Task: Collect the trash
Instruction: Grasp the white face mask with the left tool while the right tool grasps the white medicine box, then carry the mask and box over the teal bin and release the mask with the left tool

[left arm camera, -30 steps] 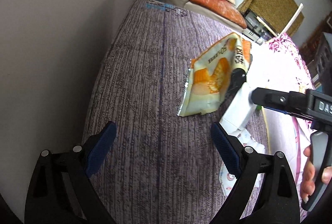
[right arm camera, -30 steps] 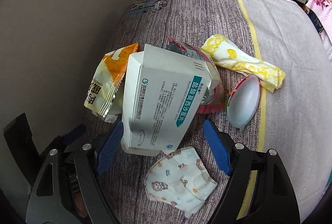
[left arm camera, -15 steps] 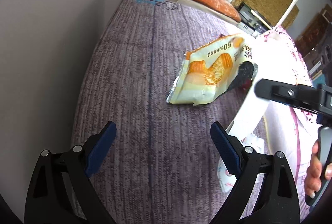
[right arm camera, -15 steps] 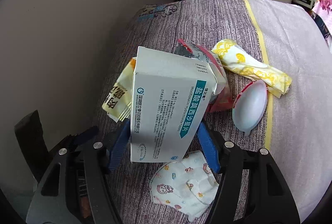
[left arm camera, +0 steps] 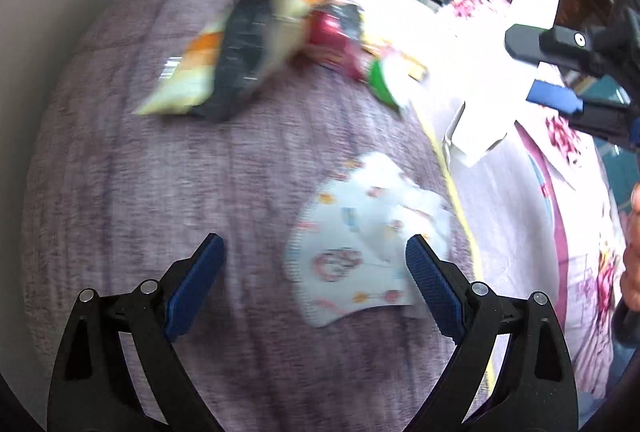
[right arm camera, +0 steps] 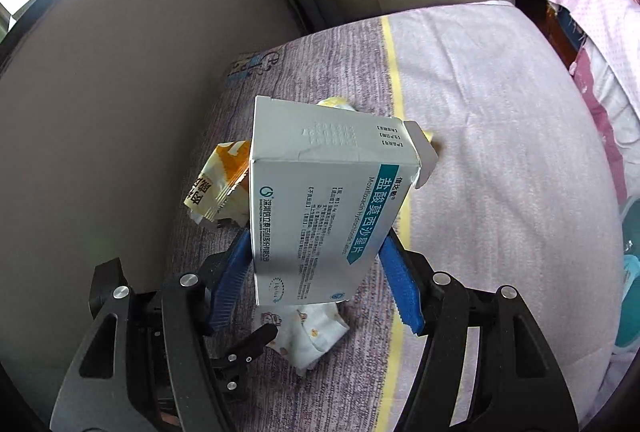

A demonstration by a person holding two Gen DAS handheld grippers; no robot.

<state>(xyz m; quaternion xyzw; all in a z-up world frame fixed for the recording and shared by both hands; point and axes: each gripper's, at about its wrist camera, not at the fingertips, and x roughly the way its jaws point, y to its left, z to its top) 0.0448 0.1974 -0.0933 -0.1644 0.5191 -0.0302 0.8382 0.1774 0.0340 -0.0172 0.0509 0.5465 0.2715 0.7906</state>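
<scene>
The right gripper [right arm camera: 316, 272] pinches a white medicine box [right arm camera: 320, 199] between its 2 blue pads — lifted off the bedspread [right arm camera: 480, 135]. The left gripper [left arm camera: 314, 284] hangs spread wide over a printed face mask [left arm camera: 356, 244].

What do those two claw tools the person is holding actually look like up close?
Both are alike. The left gripper and the right gripper each have two black plastic arms with triangular cut-outs and round silver screws. Each arm ends in a blue ribbed pad. No cables or sleeves show; only a bit of the person's bare hand.
</scene>
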